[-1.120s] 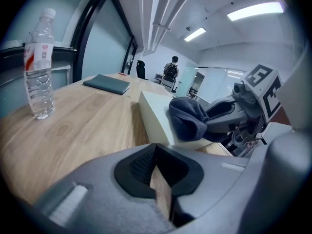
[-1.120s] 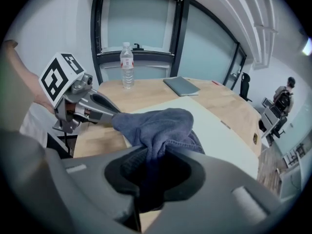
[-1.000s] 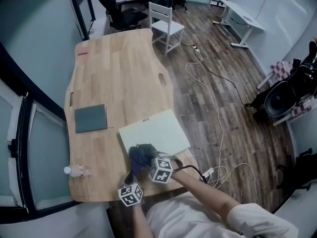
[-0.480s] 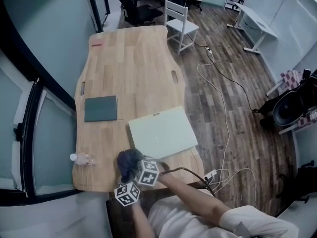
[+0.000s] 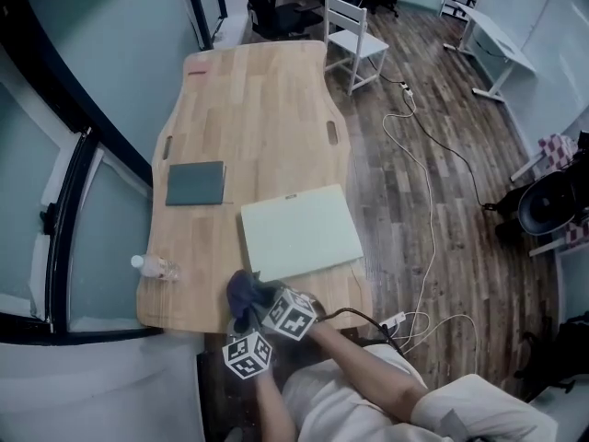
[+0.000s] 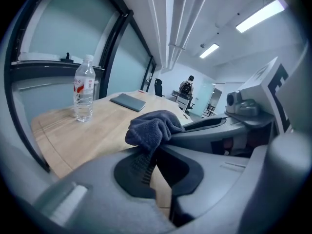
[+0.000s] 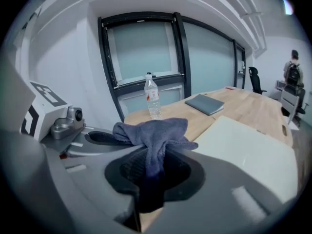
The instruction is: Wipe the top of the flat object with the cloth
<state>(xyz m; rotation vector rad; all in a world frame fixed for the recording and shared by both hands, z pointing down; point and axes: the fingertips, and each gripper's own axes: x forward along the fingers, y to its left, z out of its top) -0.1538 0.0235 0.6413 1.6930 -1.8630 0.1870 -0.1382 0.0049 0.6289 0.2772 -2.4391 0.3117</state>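
Note:
The flat object is a pale green board (image 5: pixel 300 233) (image 7: pixel 248 145) lying on the wooden table (image 5: pixel 258 109) near its front right corner. A dark blue cloth (image 5: pixel 246 294) (image 6: pixel 152 127) (image 7: pixel 153 130) sits bunched just off the board's near left corner, by the table's front edge. Both grippers meet at it. My right gripper (image 5: pixel 262 305) (image 7: pixel 155 156) is shut on a fold that hangs down between its jaws. My left gripper (image 5: pixel 241 324) (image 6: pixel 150 154) comes from the near side, and its jaws are closed on another part of the cloth.
A clear water bottle (image 5: pixel 155 267) (image 6: pixel 84 89) (image 7: pixel 152 96) stands at the table's front left corner. A dark grey notebook (image 5: pixel 196 183) (image 6: pixel 127 101) lies left of the board. A white chair (image 5: pixel 357 40) and floor cables (image 5: pixel 414 191) are to the right, with glass walls on the left.
The cloth and both grippers have drawn back from the board's near left corner toward the table's front edge. The head view has shifted.

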